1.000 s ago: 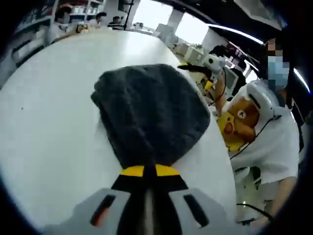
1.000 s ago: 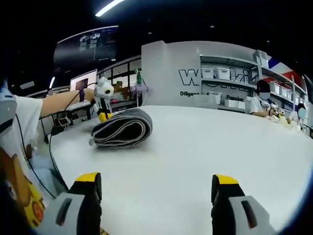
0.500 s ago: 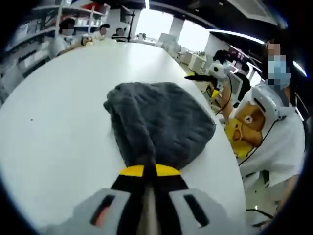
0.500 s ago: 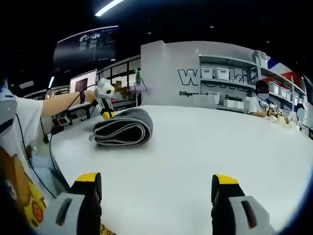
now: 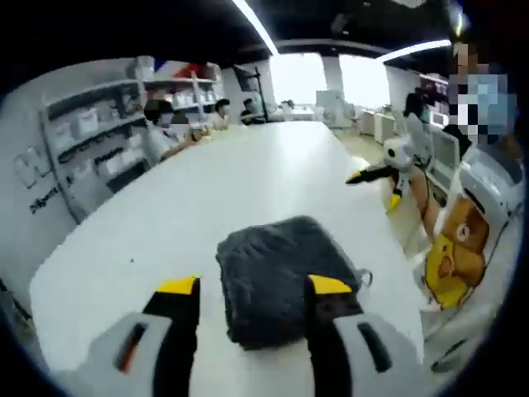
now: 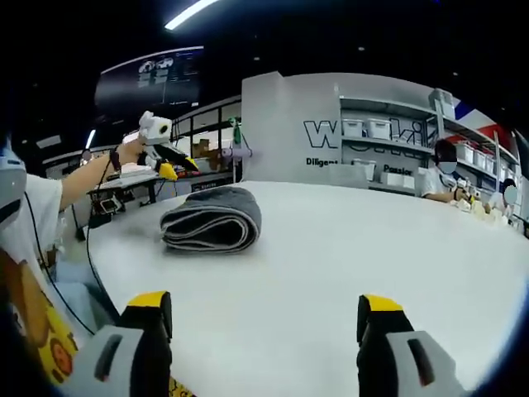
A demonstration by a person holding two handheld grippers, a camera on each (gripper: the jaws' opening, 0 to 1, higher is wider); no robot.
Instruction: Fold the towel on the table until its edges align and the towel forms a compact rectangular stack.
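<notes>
- Left gripper [image 5: 254,289]: its yellow-tipped fingers [image 5: 179,287] stand apart, holding nothing, with the near end of the towel [image 5: 285,277] lying between them on the surface [image 5: 165,240].
- Right gripper [image 6: 263,310]: fingers [image 6: 379,304] spread wide over bare surface [image 6: 347,248], empty.
- In the right gripper view the towel [image 6: 212,219] sits well ahead and to the left, a grey folded bundle with layered edges facing the camera.
- Beyond it, a hand [image 6: 124,152] holds up the left gripper [image 6: 157,141].
- Far back, shelves [image 6: 388,145] and seated people [image 5: 157,132].
</notes>
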